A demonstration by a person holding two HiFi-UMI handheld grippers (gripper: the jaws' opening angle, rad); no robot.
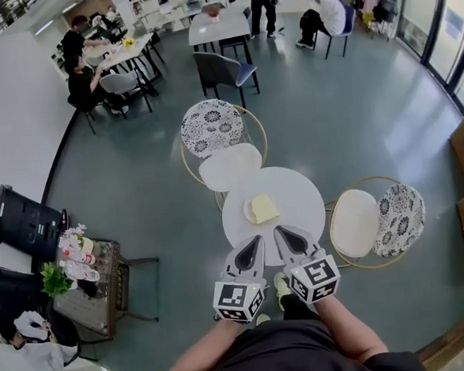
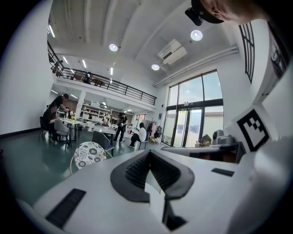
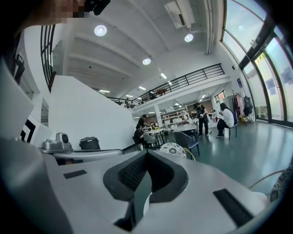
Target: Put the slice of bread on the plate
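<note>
In the head view a pale yellow slice of bread (image 1: pixel 264 208) lies on a small white plate (image 1: pixel 250 217) near the middle of a round white table (image 1: pixel 296 190). My left gripper (image 1: pixel 258 241) and right gripper (image 1: pixel 280 233) hover side by side over the table's near edge, just short of the plate, both pointing at it. Each has its jaws together with nothing between them. The left gripper view shows its closed jaws (image 2: pixel 149 154) aimed level across the room, and the right gripper view shows the same (image 3: pixel 146 154). Bread and plate appear in neither gripper view.
A patterned chair (image 1: pixel 212 126) with a white seat stands behind the table, and another chair (image 1: pixel 377 220) to its right. A side table (image 1: pixel 84 286) with bottles and a plant sits at the left near a black bin (image 1: pixel 20 219). People sit at far tables (image 1: pixel 128 53).
</note>
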